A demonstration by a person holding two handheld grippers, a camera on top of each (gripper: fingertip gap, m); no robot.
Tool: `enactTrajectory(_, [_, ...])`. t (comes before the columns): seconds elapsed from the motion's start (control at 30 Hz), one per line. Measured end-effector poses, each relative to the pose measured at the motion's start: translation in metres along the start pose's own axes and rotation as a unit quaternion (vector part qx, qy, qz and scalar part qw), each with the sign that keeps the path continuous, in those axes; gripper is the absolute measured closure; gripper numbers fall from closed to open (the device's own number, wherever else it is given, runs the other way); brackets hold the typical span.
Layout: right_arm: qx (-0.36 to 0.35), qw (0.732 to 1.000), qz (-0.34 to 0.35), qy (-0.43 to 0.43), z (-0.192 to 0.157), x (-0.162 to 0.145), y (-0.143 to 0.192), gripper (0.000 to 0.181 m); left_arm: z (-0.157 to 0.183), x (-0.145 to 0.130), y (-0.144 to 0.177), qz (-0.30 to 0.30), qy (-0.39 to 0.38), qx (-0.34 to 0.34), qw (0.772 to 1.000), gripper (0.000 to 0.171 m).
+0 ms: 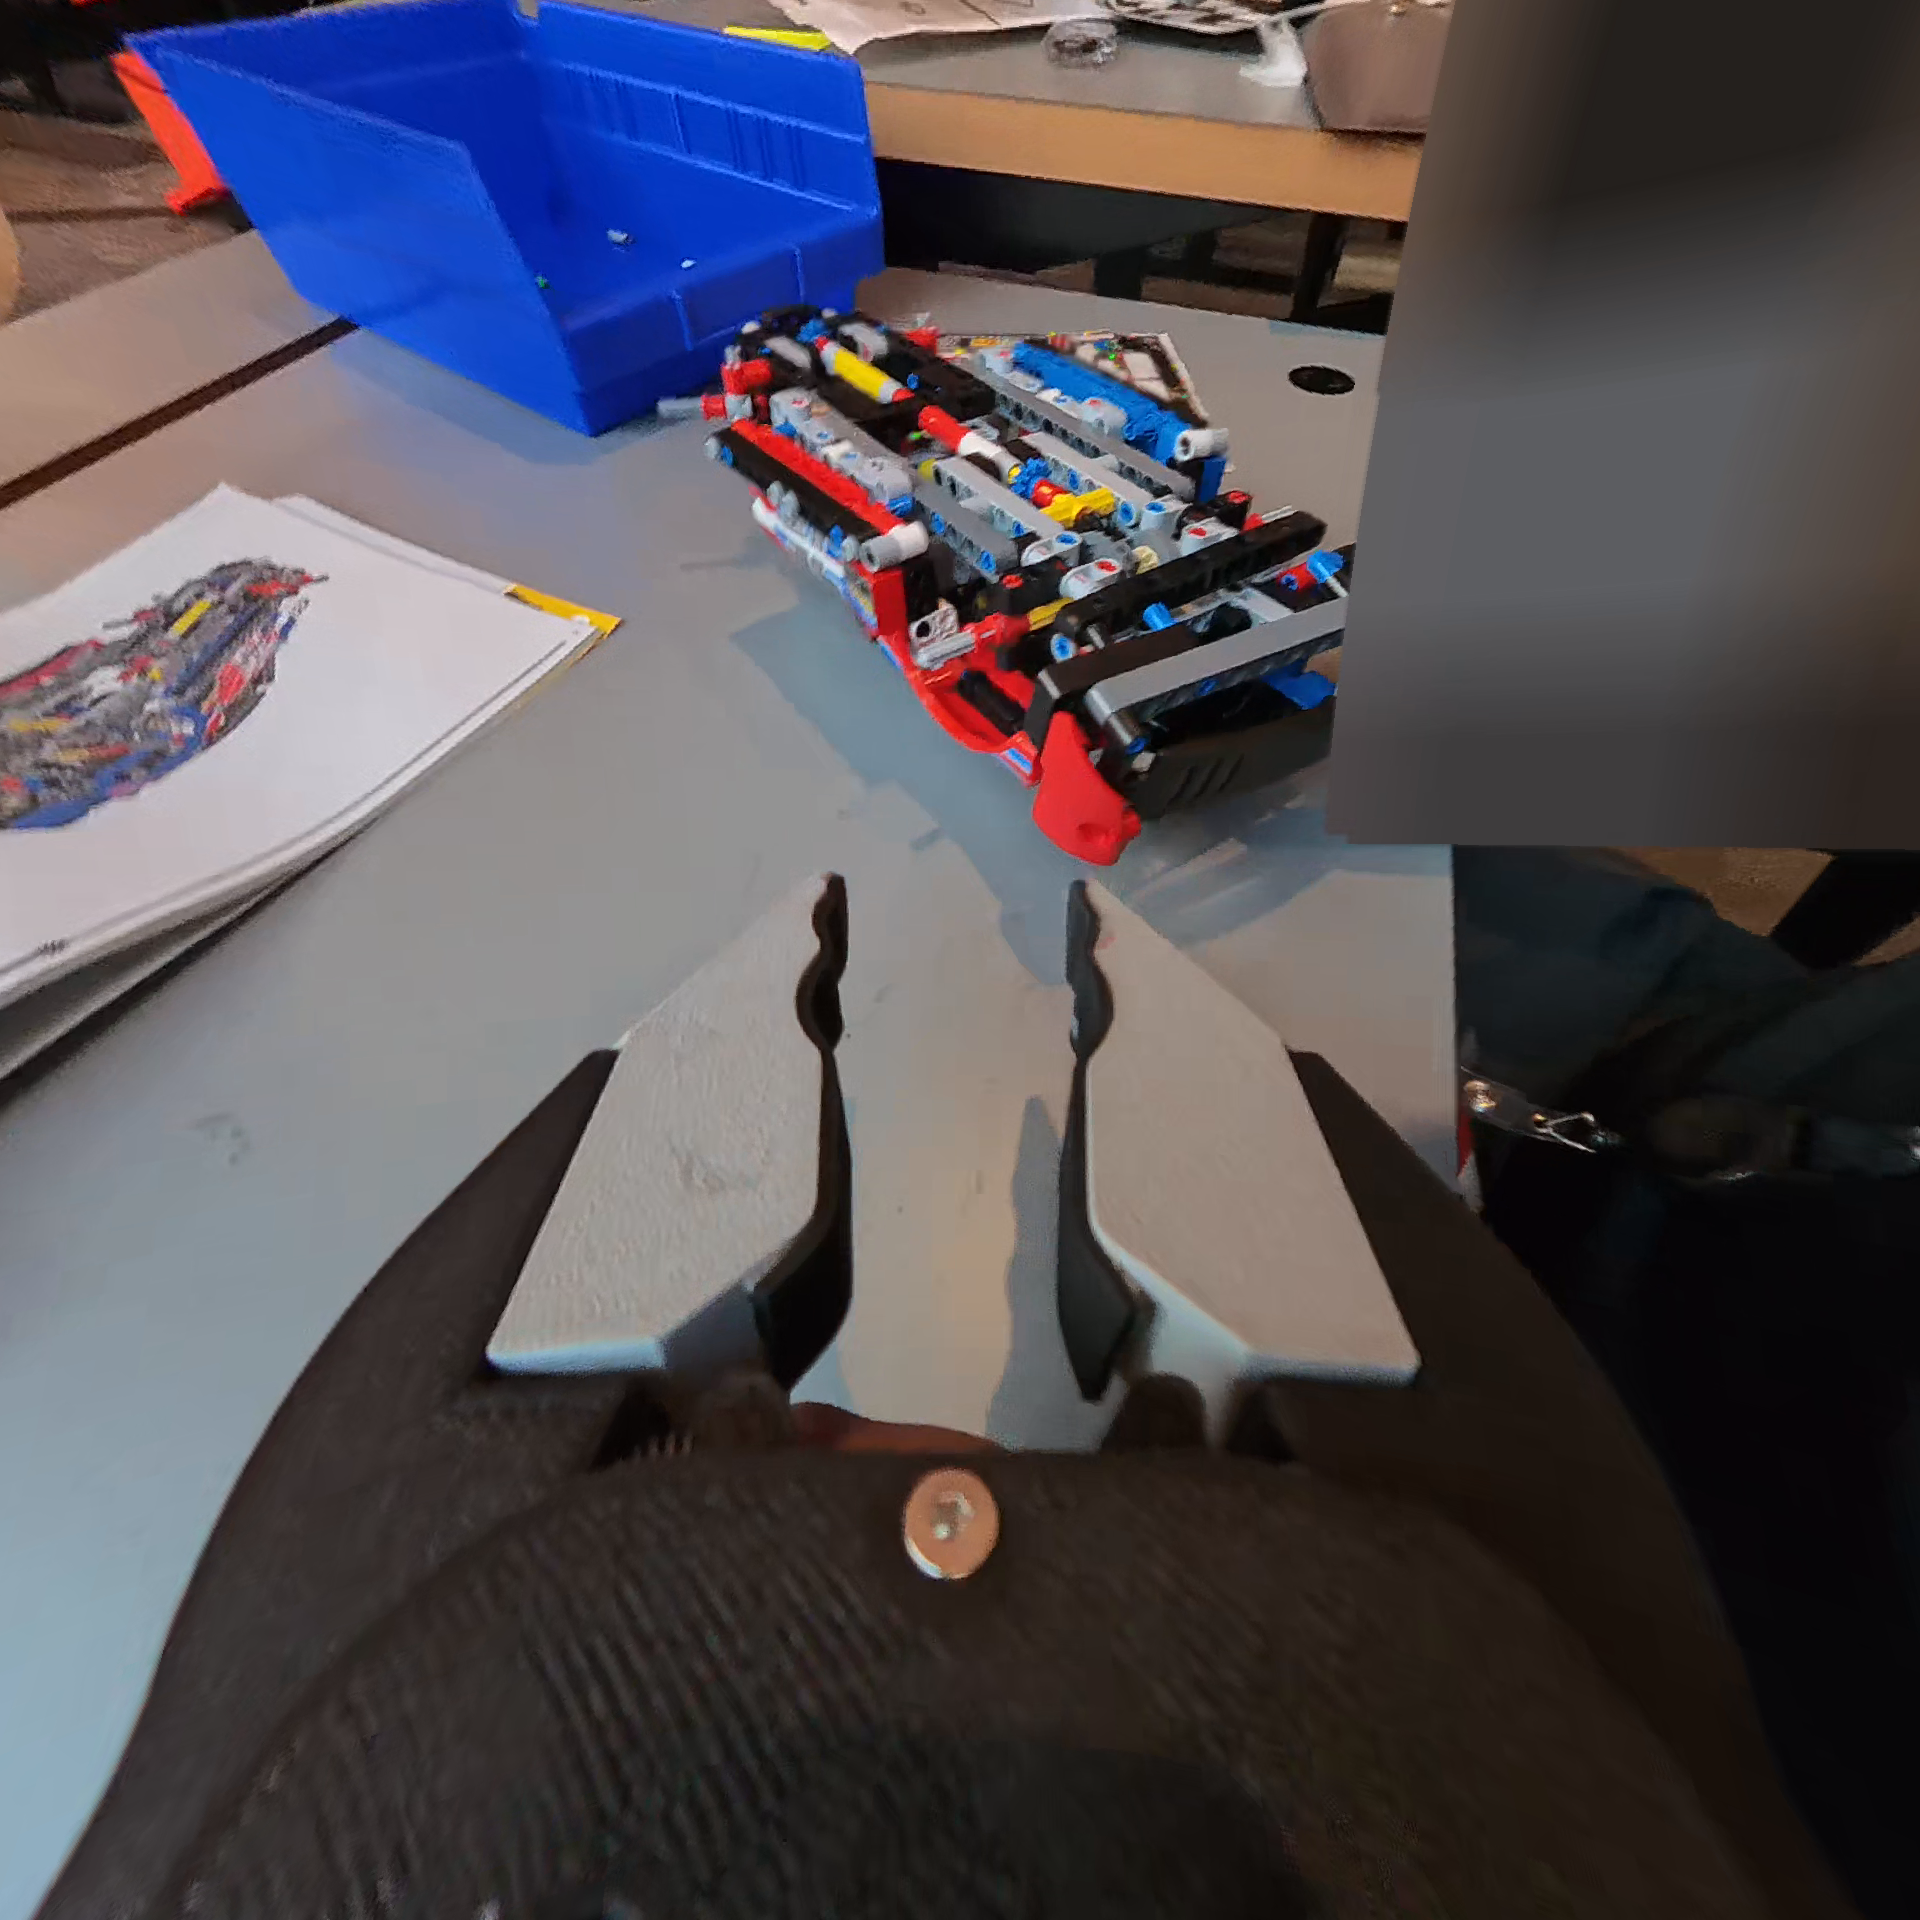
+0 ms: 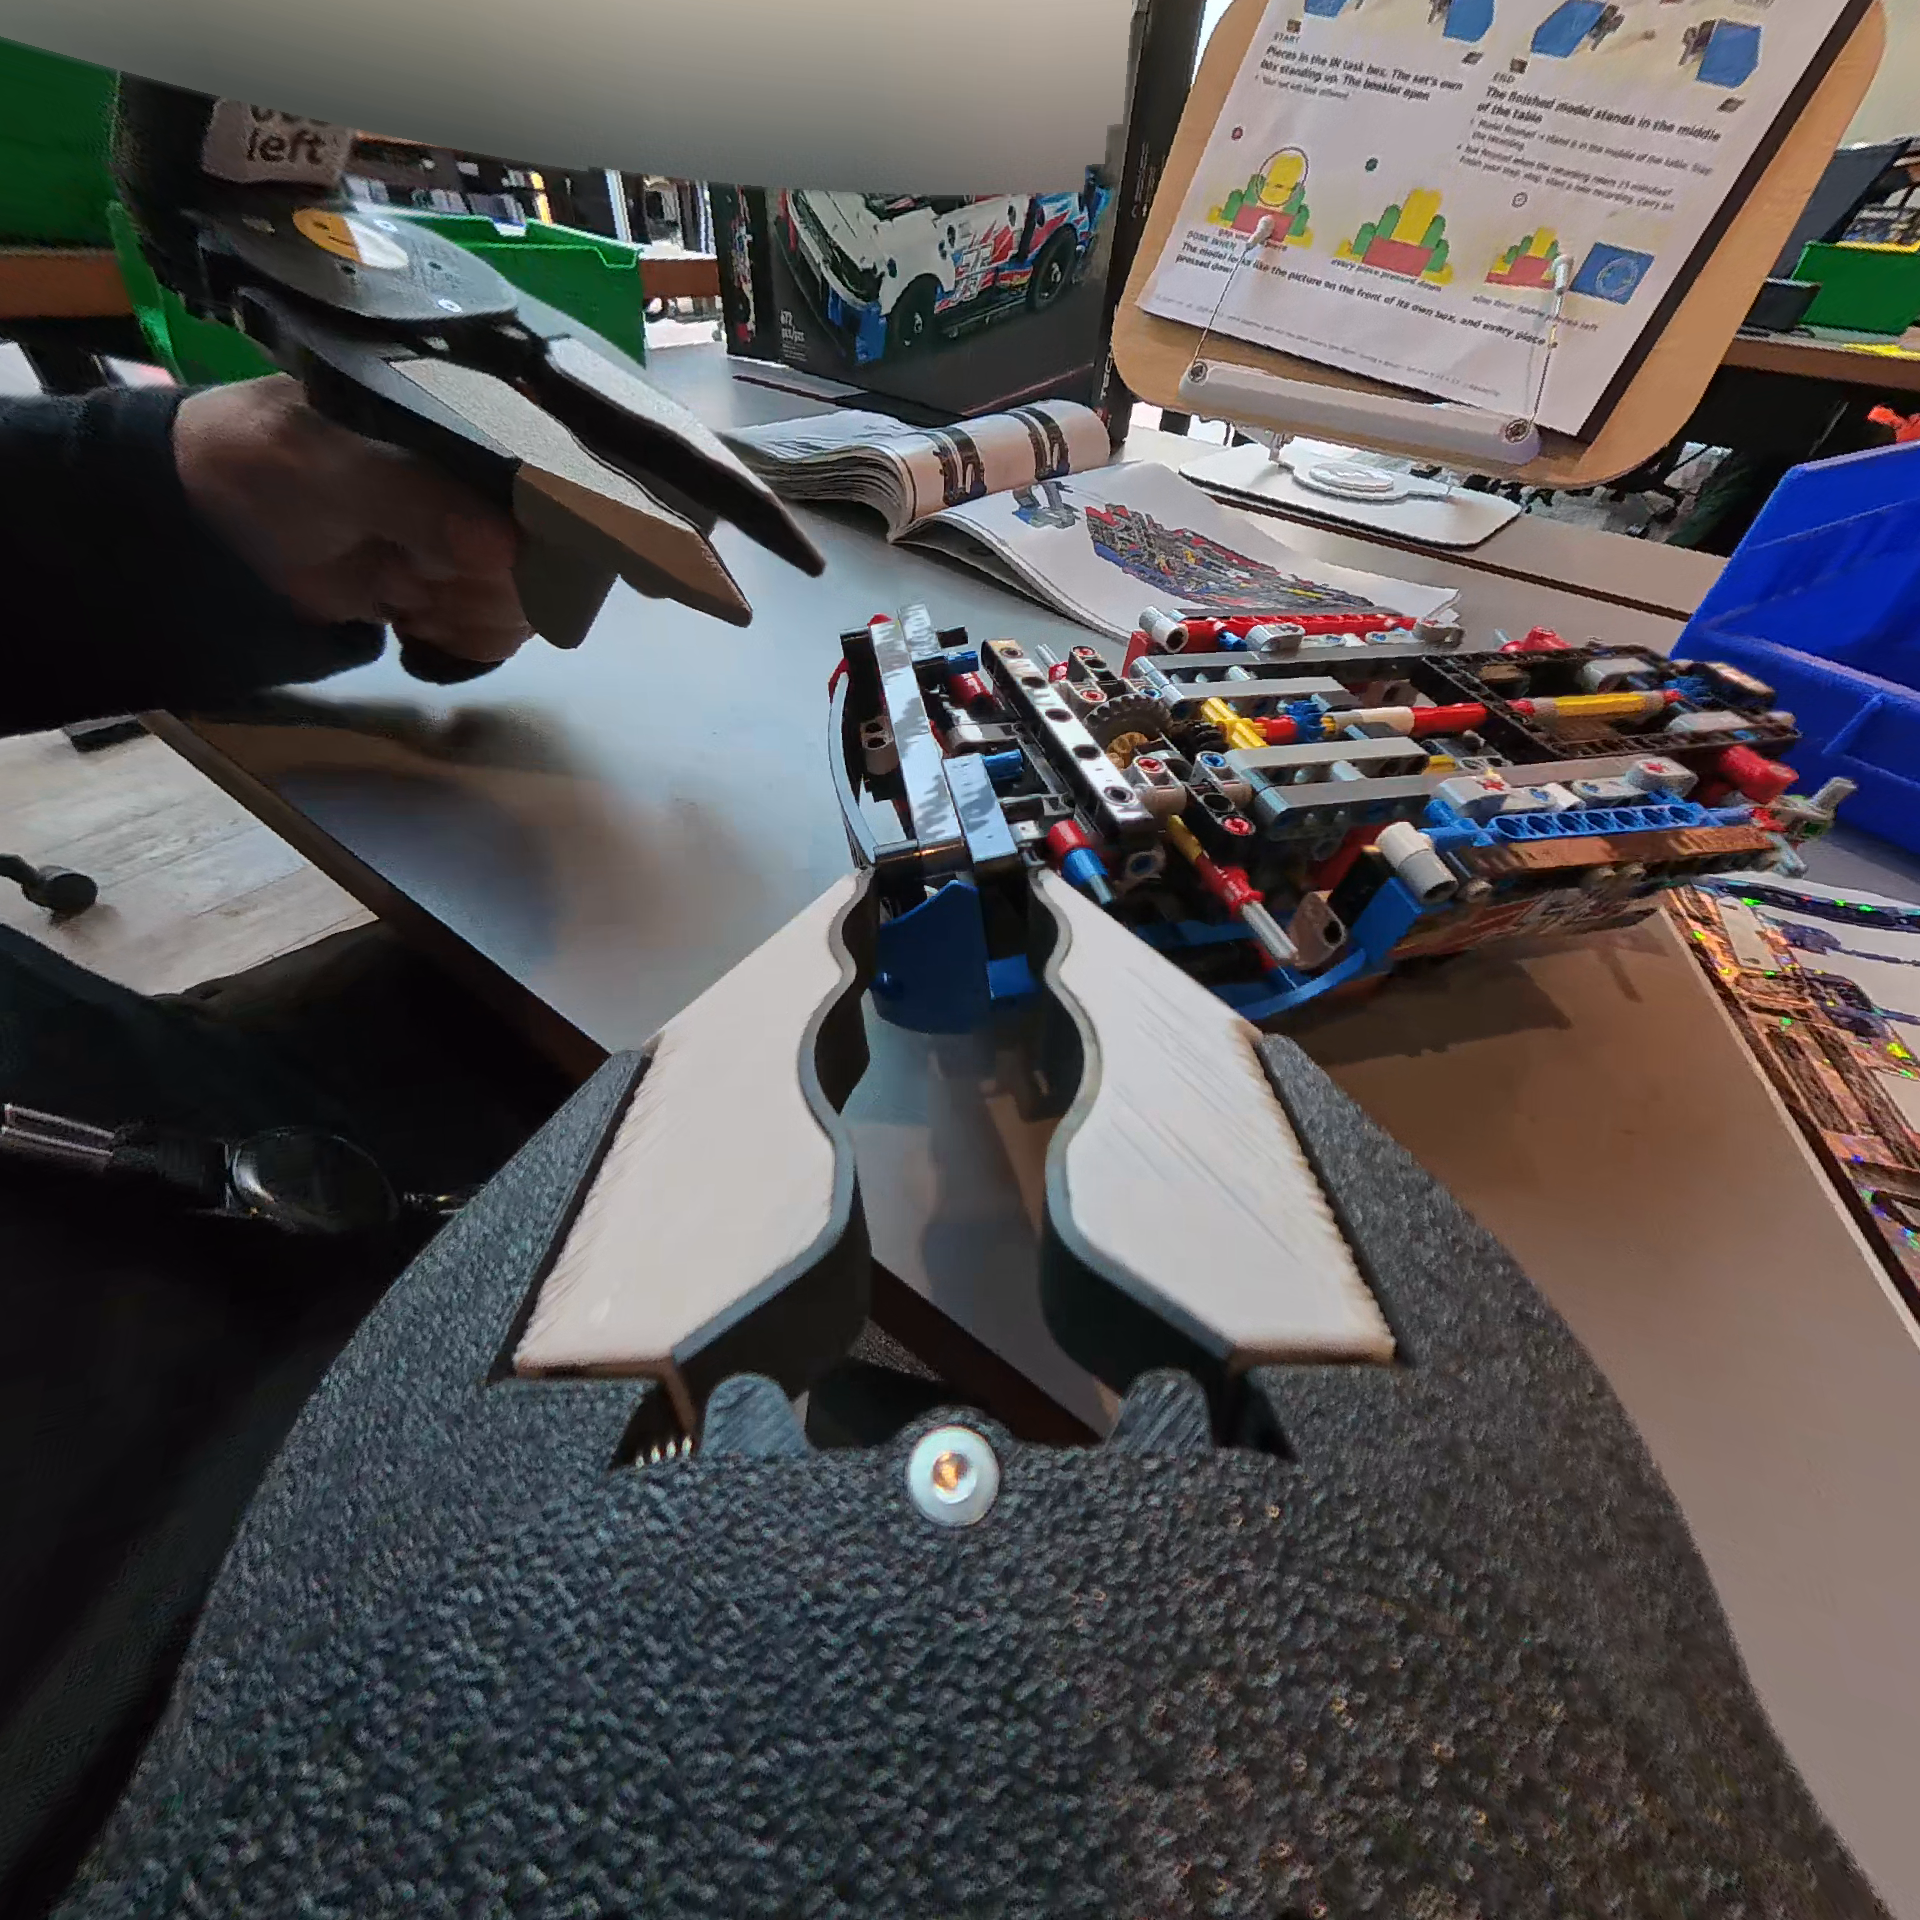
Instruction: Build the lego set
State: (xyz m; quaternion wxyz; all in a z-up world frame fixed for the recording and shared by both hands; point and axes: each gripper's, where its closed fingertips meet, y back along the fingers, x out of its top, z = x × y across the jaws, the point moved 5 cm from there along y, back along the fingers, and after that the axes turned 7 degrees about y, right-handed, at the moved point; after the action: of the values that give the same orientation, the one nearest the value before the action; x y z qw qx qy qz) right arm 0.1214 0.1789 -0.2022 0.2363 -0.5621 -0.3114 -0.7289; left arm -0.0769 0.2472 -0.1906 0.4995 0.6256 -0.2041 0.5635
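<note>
Two grippers: left gripper [image 1: 951, 914] jaws parted, empty; right gripper [image 2: 951, 904] jaws straddle one lego model [image 2: 1320, 769].

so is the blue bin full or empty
Nearly empty: the blue bin shows a bare floor with only a few tiny pieces in the left wrist view.
</note>
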Motion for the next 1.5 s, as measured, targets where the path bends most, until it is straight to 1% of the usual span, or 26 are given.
enactTrajectory(0.1, [0.002, 1.000, 0.000, 0.017, -0.001, 0.002, 0.000, 0.153, -0.012, -0.011, 0.004, -0.003, 0.008, 0.020, 1.000, 0.133])
enactTrajectory(0.2, [0.001, 1.000, 0.002, 0.028, -0.001, 0.008, 0.001, 0.154, -0.016, -0.009, 0.008, 0.012, 0.019, 0.004, 1.000, 0.133])
enactTrajectory(0.37, [0.005, 0.999, 0.009, 0.036, 0.001, 0.015, 0.000, 0.154, -0.040, -0.007, 0.010, 0.007, -0.008, 0.041, 0.999, 0.135])
enactTrajectory(0.57, [0.021, 0.999, -0.001, 0.038, 0.002, 0.018, -0.003, 0.154, -0.058, 0.002, 0.001, 0.021, 0.030, -0.008, 0.999, 0.134])
enactTrajectory(0.77, [0.026, 1.000, 0.002, 0.002, 0.010, 0.021, -0.005, 0.154, -0.070, 0.008, -0.011, 0.016, 0.055, -0.041, 0.997, 0.140])
enactTrajectory(1.07, [0.027, 0.999, -0.006, -0.026, 0.015, 0.023, -0.010, 0.154, -0.079, 0.017, -0.012, 0.044, 0.102, -0.093, 0.989, 0.149])
enactTrajectory(1.5, [0.027, 0.999, -0.008, -0.024, 0.014, 0.023, -0.012, 0.154, -0.081, 0.017, -0.010, 0.049, 0.109, -0.094, 0.988, 0.149])
